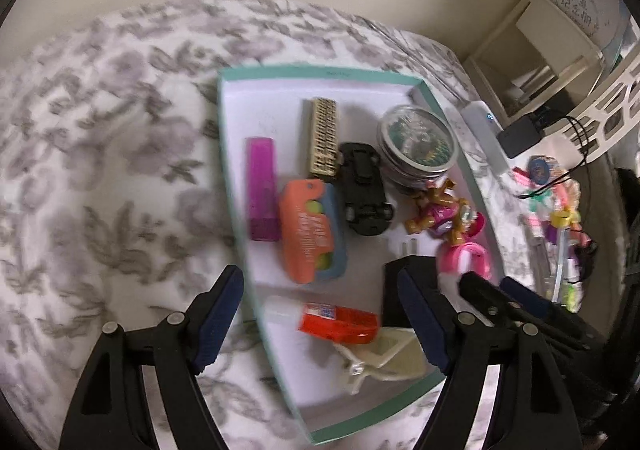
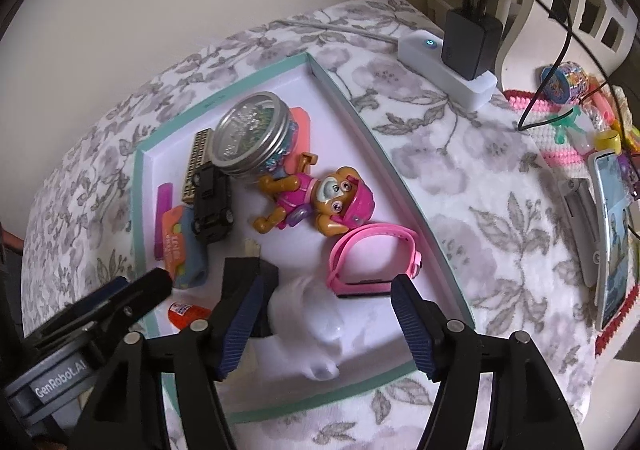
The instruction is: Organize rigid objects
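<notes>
A teal-rimmed white tray lies on a floral blanket. It holds a purple bar, a gold comb-like block, a black toy car, a metal-lid jar, an orange and blue case, a glue bottle, a pup figure, a pink watch, a black plug adapter and a white figure. My left gripper is open above the tray's near end. My right gripper is open, straddling the white figure.
A white power strip with a black charger and cables lies right of the tray. A phone, a hair clip and small colourful toys sit on a pink crochet mat. A cream shelf stands behind.
</notes>
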